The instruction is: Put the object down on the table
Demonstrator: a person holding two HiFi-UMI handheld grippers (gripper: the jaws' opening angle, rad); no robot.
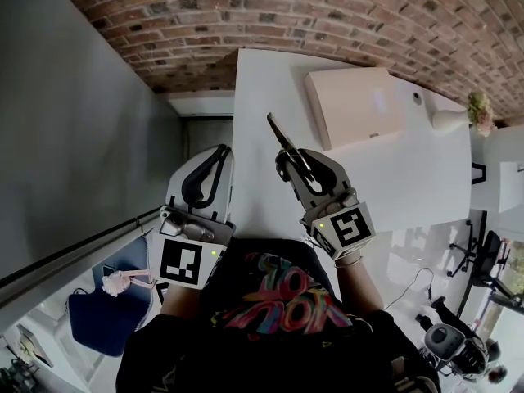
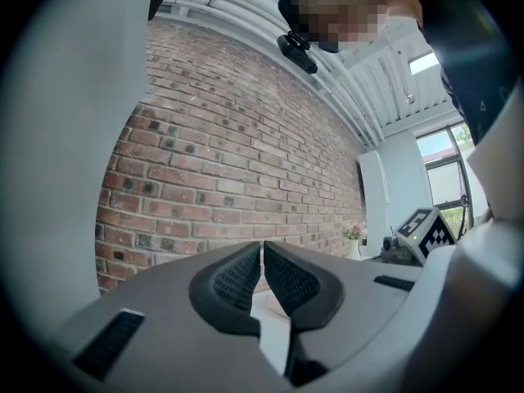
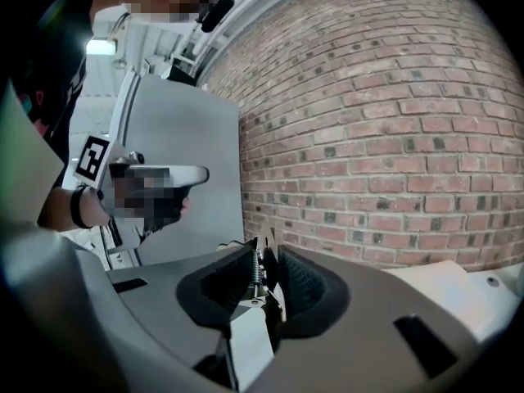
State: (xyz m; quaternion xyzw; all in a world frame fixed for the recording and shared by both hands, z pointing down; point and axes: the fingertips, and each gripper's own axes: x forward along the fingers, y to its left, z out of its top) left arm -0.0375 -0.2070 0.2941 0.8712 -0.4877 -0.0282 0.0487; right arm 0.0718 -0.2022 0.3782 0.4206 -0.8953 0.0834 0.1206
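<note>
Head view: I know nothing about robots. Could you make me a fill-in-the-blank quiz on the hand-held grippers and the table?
1. The right hand-held gripper grips a slim dark tool; the left hand-held gripper, jaws together, holds ____.
2. The wall beyond the white table is built of ____.
3. The pale flat box lies on the ____.

Missing words: nothing; brick; table.

A slim dark metal hand tool with a small coil spring (image 1: 282, 137) — clamped in the right gripper (image 1: 296, 162), its narrow tip angled forward and leftward, over the white counter (image 1: 262, 88).
</note>
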